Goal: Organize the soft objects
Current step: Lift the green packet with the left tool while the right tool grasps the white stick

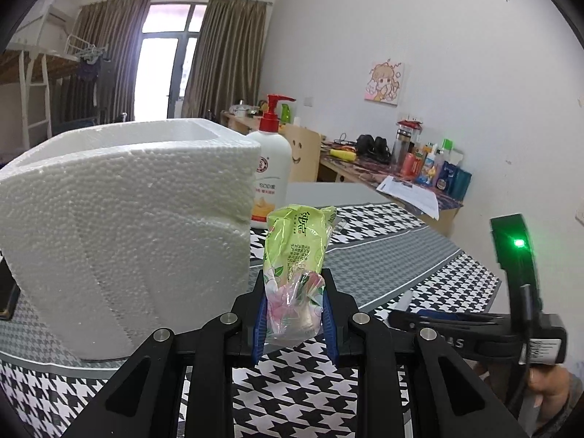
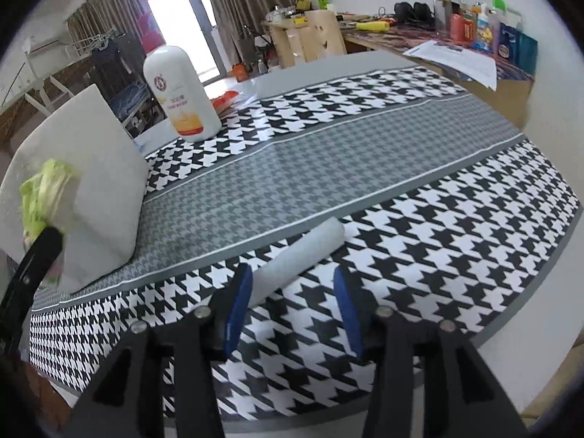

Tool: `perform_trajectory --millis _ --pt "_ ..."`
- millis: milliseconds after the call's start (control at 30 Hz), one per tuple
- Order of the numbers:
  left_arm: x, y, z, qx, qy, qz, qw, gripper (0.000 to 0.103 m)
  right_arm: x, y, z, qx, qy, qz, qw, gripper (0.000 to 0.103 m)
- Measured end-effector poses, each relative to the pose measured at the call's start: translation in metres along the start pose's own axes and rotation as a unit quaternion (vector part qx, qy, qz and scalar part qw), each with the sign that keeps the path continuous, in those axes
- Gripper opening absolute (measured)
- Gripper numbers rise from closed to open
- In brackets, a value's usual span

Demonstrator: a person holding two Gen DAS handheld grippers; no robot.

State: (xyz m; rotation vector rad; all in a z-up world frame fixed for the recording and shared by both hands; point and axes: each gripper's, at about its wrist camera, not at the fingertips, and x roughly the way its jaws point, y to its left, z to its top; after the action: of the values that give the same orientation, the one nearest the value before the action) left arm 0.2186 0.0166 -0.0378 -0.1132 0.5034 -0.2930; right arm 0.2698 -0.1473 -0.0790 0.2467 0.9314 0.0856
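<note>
My left gripper (image 1: 294, 303) pinches a green tissue pack (image 1: 296, 248) upright, clear of the houndstooth cloth (image 2: 419, 226). My right gripper (image 2: 292, 288) is spread wide around the near end of a grey roll (image 2: 303, 252). Beyond, at left, stands the foam box (image 1: 124, 211), a lotion bottle (image 1: 272, 168) behind it.

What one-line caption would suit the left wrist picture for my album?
Left gripper clamps a green tissue pack beside a white foam box on a houndstooth tablecloth.

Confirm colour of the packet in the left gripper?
Light green with pink floral print at the bottom; the tissue packet shows best in the left wrist view, clamped in the left gripper.
</note>
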Motion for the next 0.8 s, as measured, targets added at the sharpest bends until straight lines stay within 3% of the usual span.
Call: perform_trajectory --millis 367,433,500,567,800 --pt "-0.001 0.001 0.001 -0.003 -0.005 0.006 1.0000 0.027 0.017 0.023 0.011 -0.025 0.010 -0.014 1.000 0.050" --pt "-0.002 0.002 0.001 -0.004 -0.008 0.007 0.9999 0.027 0.016 0.023 0.012 -0.027 0.001 -0.023 0.999 0.041" --pt "-0.003 0.003 0.001 -0.004 -0.010 0.008 0.9999 0.027 0.017 0.022 0.014 -0.032 -0.006 -0.031 0.999 0.024" --pt "-0.004 0.004 0.001 -0.006 -0.012 0.008 0.9999 0.027 0.016 0.020 0.015 -0.038 -0.006 -0.033 0.999 0.015" --pt "-0.008 0.003 0.000 -0.002 -0.016 0.007 0.9998 0.027 0.003 0.013 0.016 -0.042 -0.018 -0.008 0.999 0.008"
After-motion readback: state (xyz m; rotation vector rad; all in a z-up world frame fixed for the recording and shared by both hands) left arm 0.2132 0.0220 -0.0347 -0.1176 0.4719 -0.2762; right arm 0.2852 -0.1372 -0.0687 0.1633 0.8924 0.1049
